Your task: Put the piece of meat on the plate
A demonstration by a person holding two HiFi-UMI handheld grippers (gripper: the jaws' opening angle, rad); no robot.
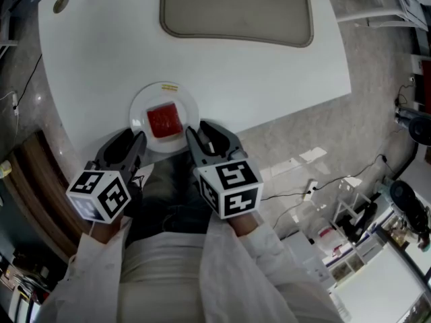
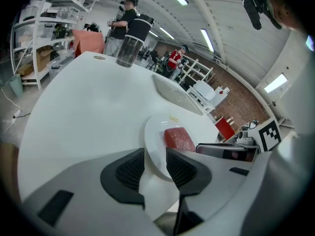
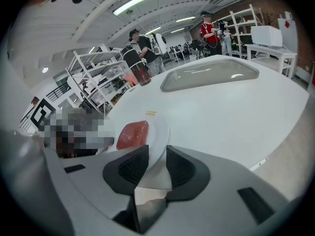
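A red slab of meat (image 1: 164,120) (image 2: 179,139) (image 3: 133,134) lies flat in the middle of a small white plate (image 1: 145,103) (image 2: 153,132) (image 3: 160,129) at the near edge of the white table (image 1: 101,59). My left gripper (image 1: 135,138) (image 2: 155,161) is at the plate's near-left rim. The rim runs between its two dark pads, which stand close on it. My right gripper (image 1: 199,132) (image 3: 156,163) holds the near-right rim the same way. The meat touches neither gripper.
A grey oval-cornered mat (image 1: 236,9) lies at the table's far side. A dark tumbler (image 2: 129,50) stands far off near the table's edge. Cables and lab gear (image 1: 350,207) cover the floor on the right. People stand by shelves in the background.
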